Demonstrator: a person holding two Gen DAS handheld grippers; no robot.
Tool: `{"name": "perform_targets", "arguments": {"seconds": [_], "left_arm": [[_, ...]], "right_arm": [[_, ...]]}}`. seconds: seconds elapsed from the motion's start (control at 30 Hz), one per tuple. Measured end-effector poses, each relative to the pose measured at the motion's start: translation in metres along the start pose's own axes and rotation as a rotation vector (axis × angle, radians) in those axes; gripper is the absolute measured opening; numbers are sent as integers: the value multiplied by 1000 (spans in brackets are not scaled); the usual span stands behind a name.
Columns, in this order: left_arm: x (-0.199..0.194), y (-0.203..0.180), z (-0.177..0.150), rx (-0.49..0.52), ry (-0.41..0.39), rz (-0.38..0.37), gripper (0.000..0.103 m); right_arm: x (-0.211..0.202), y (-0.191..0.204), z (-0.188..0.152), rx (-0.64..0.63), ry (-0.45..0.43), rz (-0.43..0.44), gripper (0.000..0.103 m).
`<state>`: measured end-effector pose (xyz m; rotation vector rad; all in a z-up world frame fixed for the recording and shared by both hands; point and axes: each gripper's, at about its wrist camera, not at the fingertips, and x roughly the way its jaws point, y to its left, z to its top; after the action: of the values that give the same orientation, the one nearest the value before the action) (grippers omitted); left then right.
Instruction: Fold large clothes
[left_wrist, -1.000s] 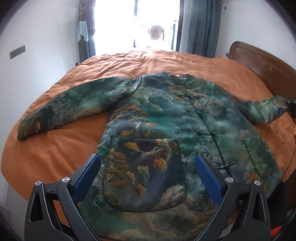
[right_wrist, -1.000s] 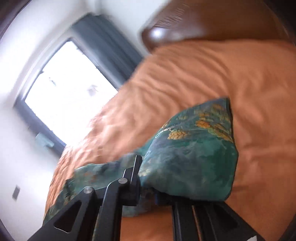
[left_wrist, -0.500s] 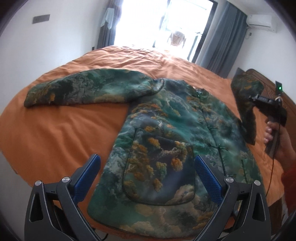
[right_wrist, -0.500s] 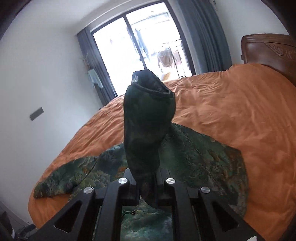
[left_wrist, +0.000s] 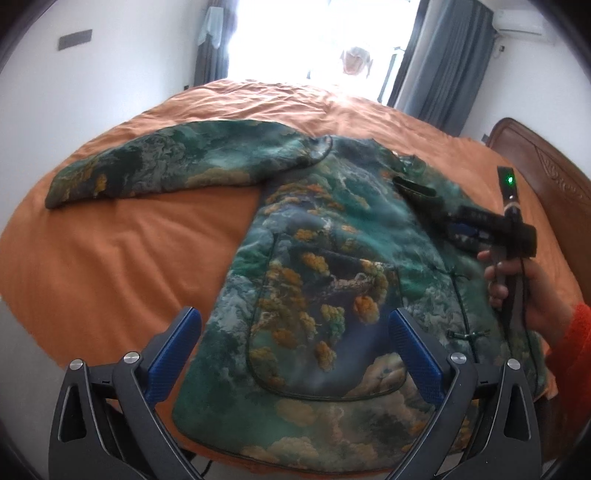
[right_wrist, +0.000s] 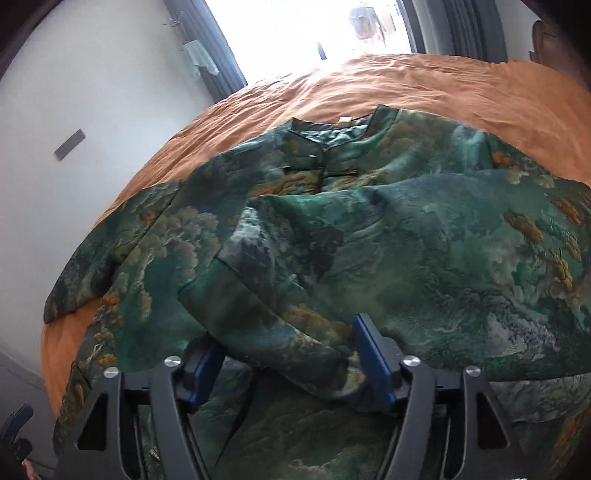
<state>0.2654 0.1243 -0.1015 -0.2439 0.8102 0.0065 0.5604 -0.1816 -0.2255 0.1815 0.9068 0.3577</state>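
A green padded jacket (left_wrist: 332, 266) with orange tree print lies front up on the orange bed (left_wrist: 129, 258). Its left sleeve (left_wrist: 177, 166) stretches out flat to the left. My left gripper (left_wrist: 291, 343) is open and empty above the jacket's hem. The right sleeve (right_wrist: 280, 306) is folded across the jacket's chest. My right gripper (right_wrist: 288, 354) is open, its jaws on either side of the sleeve cuff, which lies loose between them. In the left wrist view my right gripper (left_wrist: 458, 229) hovers low over the jacket's right side. The collar (right_wrist: 332, 136) shows beyond.
A wooden headboard (left_wrist: 546, 173) stands at the right of the bed. A bright window with grey curtains (left_wrist: 443, 66) is at the far end. White walls (left_wrist: 92, 85) close in on the left. The bed's near edge (left_wrist: 74, 354) drops off below the left gripper.
My right gripper carried the right sleeve up and over onto the jacket's chest, then opened its jaws and let the cuff go. The left gripper stayed open and shifted its view leftward.
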Motion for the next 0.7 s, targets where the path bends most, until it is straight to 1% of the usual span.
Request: {"name": "perform_targets", "arguments": {"seconds": [0.13,0.2,0.27,0.33,0.4,0.43,0.5,0.57,0.67,0.7], "left_arm": [[6,-12,2,24,11,-19,101],[9,-17,0,40,15,-14,101],[10,-21,-2,54,19,-12,101],[11,-24,-2,64,24,-20,101],[13,-29,2,84,31,-28,101],[14,-32,5,97,30,-31,101],[15,-40,11,114,28,-33,101],[16,-46,15,118,24,-41,101],[17,-55,16,122,30,-44,101],[18,-57,15,127,33,-39,101]], "right_arm": [[-30,5,-8,-65,17,94,73],[-52,2,-11,-94,-4,96,73],[-74,-13,-8,-98,-46,58,73],[-99,-40,-1,-66,-107,-14,73],[-116,-80,8,11,-148,-109,73],[-121,-98,12,55,-158,-140,73],[-123,-133,22,127,-163,-166,73],[-115,-156,29,154,-157,-174,73],[-96,-184,36,191,-155,-141,73],[-85,-195,36,217,-125,-124,73]]}}
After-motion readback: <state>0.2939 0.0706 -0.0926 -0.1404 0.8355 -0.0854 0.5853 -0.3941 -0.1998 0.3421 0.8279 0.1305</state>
